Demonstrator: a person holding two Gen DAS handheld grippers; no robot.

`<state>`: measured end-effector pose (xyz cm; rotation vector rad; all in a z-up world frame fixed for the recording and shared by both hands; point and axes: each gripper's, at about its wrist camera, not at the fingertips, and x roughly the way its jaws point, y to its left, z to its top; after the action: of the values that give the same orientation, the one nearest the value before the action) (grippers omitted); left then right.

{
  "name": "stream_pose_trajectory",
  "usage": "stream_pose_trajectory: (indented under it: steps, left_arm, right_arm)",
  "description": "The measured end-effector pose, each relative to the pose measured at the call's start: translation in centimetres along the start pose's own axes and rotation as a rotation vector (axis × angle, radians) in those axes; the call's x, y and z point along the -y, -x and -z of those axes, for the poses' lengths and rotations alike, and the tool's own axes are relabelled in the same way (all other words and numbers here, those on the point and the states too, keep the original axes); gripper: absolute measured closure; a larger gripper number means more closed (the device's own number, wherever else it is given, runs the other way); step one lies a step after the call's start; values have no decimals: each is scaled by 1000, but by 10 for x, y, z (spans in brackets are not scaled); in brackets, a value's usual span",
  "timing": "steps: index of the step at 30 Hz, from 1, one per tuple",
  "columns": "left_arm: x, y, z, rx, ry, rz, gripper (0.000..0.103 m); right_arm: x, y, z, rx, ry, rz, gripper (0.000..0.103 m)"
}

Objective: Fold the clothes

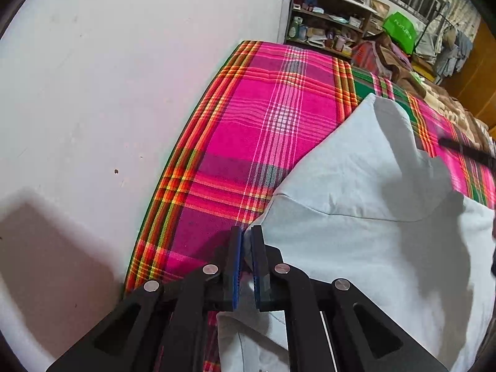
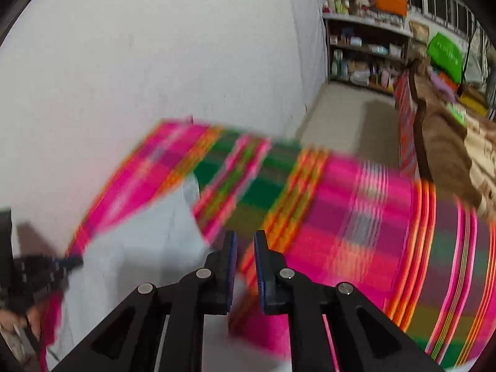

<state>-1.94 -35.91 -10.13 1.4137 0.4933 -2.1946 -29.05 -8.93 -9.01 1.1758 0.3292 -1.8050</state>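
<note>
A pale blue garment (image 1: 356, 232) lies spread on the bed, with a fold running across it. My left gripper (image 1: 246, 248) points steeply down at the garment's near left corner and is shut on that edge, cloth pinched between its blue pads. In the blurred right wrist view, my right gripper (image 2: 245, 248) hangs over the plaid sheet to the right of the garment (image 2: 139, 248). Its jaws stand a little apart with nothing between them. The left gripper (image 2: 76, 260) shows at that view's left edge, held by a hand (image 2: 18, 319).
A pink, green and orange plaid sheet (image 1: 263, 124) covers the bed, which stands against a white wall (image 1: 124, 93). A brown blanket (image 2: 443, 155) is heaped at the far end. Beyond it are a cluttered shelf (image 2: 365, 46), a green bag (image 1: 400, 31) and bare floor (image 2: 347, 117).
</note>
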Motion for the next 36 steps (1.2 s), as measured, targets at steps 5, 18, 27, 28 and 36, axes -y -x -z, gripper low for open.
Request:
stream_pose_trajectory:
  steps: [5, 18, 27, 28, 36]
  left_arm:
    - [2, 1, 1, 1, -4, -12, 96]
    - [3, 1, 2, 12, -13, -20, 96]
    - [0, 1, 1, -2, -6, -5, 91]
    - [-3, 1, 0, -20, 17, 19, 88]
    - [-15, 46, 31, -50, 27, 41, 82]
  right_arm:
    - [6, -1, 20, -21, -105, -55, 78]
    - [-7, -2, 28, -42, -62, 66, 98]
    - [-22, 5, 32, -18, -14, 184, 92]
    - [-23, 10, 31, -15, -23, 183, 91]
    - [-31, 96, 64, 105, -91, 214, 86]
